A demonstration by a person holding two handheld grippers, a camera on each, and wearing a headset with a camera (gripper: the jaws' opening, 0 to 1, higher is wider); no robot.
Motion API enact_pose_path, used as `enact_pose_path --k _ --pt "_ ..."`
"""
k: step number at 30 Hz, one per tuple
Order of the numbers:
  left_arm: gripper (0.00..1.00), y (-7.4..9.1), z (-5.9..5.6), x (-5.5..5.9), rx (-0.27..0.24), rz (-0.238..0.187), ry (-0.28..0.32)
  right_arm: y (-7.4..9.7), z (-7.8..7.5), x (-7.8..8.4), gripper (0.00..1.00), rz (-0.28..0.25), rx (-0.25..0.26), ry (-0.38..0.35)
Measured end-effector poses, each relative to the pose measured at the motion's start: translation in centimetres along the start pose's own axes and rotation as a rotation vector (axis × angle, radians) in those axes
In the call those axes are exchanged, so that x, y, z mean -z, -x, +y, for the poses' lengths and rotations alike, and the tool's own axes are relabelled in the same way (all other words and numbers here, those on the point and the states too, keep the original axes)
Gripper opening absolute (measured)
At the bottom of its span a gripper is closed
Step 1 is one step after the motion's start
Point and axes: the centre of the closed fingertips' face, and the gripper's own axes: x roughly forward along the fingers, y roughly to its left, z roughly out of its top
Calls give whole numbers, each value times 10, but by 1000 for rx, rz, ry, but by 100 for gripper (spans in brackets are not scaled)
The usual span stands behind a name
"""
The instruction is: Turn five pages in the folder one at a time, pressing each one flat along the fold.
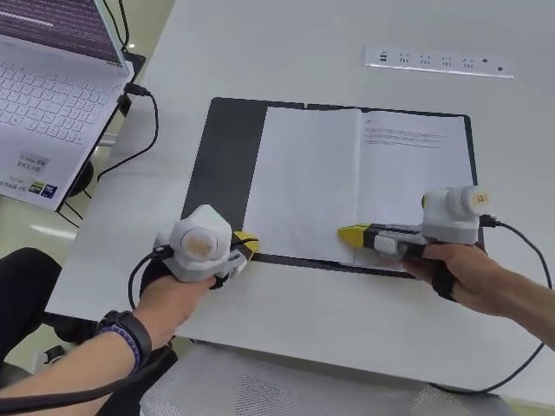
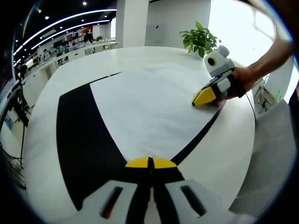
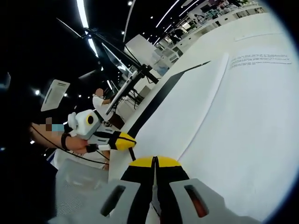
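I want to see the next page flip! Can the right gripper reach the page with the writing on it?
Probably yes. The right gripper, jaws shut, sits by the fold at the bottom edge of the printed page, with nothing in its way.

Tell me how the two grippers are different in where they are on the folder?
The left gripper sits at the folder's bottom edge, by the left page's lower corner. The right gripper is further in, at the lower end of the fold. The left gripper points to the person's right and the right gripper to the person's left, so they face each other. Both have yellow tips and shut jaws.
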Motion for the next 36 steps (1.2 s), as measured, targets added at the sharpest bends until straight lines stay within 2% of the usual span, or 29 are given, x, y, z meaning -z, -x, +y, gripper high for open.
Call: enact_pose_path --k 9,27,32,36 --pt "0 0 1 0 3 0 0 2 13 18 0 45 -36 10" --pt "0 0 1 -1 -2 0 7 2 10 18 0 50 -29 -12" --pt "0 0 1 -1 -3 0 34 3 11 19 0 53 -26 -21" --pt "2 1 -1 -1 21 0 64 6 14 19 0 60 -25 -22"
